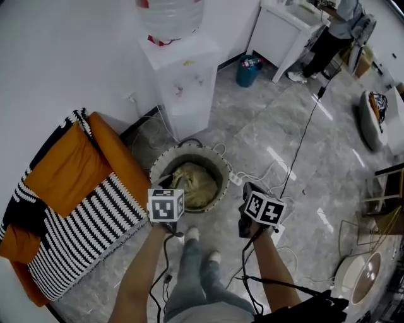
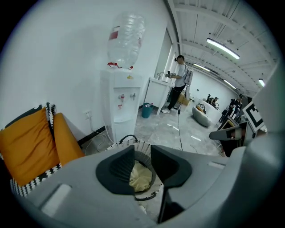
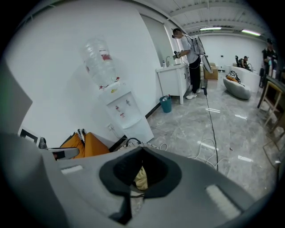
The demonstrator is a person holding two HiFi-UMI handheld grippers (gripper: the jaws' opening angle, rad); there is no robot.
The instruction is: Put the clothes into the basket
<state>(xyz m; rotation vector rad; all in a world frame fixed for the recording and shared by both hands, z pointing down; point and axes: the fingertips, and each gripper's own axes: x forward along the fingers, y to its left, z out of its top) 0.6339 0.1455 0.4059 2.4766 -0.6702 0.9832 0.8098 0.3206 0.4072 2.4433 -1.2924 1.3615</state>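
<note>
The clothes (image 1: 194,184) are down in the basket (image 1: 155,170), a pale yellowish heap bunched against the bottom, and the round woven basket stands on the grey marble floor (image 1: 315,164) right in front of the person's shoes (image 1: 192,234). A black handle arcs over its far rim.

Both tools are over the near side. The left gripper (image 2: 142,149) hangs above the near-left rim and its jaws stand clearly apart with nothing pinched. All you see through the gap is the yellow cloth lying below in the basket. The right gripper (image 3: 142,151) sits off the near-right rim, just outside it. Its tips look to be together, though the dark hollow makes that hard to call. A sliver of the same cloth shows through the slit behind them, and it seems to be the heap in the basket rather than anything gripped.

Out from there, a white power strip (image 1: 235,178) and loose white cables (image 1: 268,171) lie just right of the basket. Behind it, against the wall, stands a white water dispenser (image 1: 182,82) with a clear bottle (image 1: 169,17) on top. To the left are orange cushions (image 1: 69,165) with a black-and-white striped blanket (image 1: 85,236) draped over them. Far back there is a blue bin (image 1: 249,70) beside a white cabinet (image 1: 278,30), with another person (image 1: 338,28) standing at it.
</note>
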